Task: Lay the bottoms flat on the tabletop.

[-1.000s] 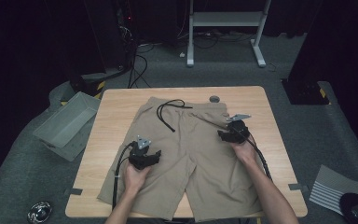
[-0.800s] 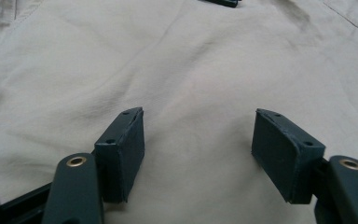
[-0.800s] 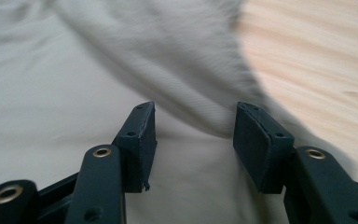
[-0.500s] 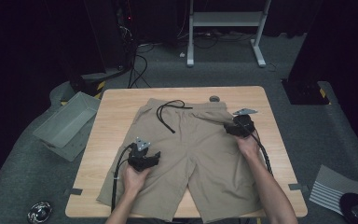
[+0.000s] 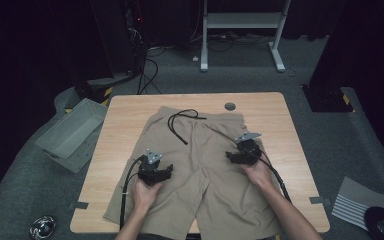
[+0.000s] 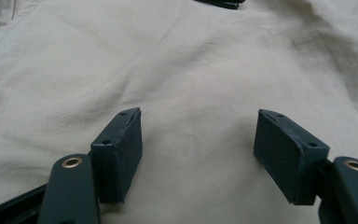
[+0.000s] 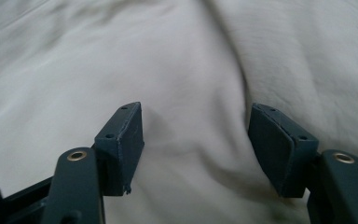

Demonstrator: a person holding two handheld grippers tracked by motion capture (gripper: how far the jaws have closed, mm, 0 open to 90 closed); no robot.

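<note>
High view: a pair of khaki shorts [image 5: 200, 165] lies flat across the middle of the wooden table [image 5: 275, 107], waistband at the far edge, a black drawstring [image 5: 180, 125] looped over the cloth just below that band. The left gripper [image 5: 166, 172] sits on the leg left of the drawstring and nearer the person; the right gripper [image 5: 231, 157] sits on the leg right of it, at about the same depth. Both have their jaws spread wide with nothing between them, pads hovering at or just over the fabric.

The step in hand looks like taking hold of the cloth for a fold or a smoothing. To do it well, press both pads down into the fabric before closing, so a real pleat rises between them rather than a skim of the top layer; grip both sides at matching depth from the drawstring so the garment lifts evenly.

The cloth is thin, matte woven cotton, soft with shallow creases; a deeper fold [image 7: 233, 88] runs ahead of the right gripper's jaws. The pads [image 6: 123, 149] are dark, blocky and flat-faced.
</note>
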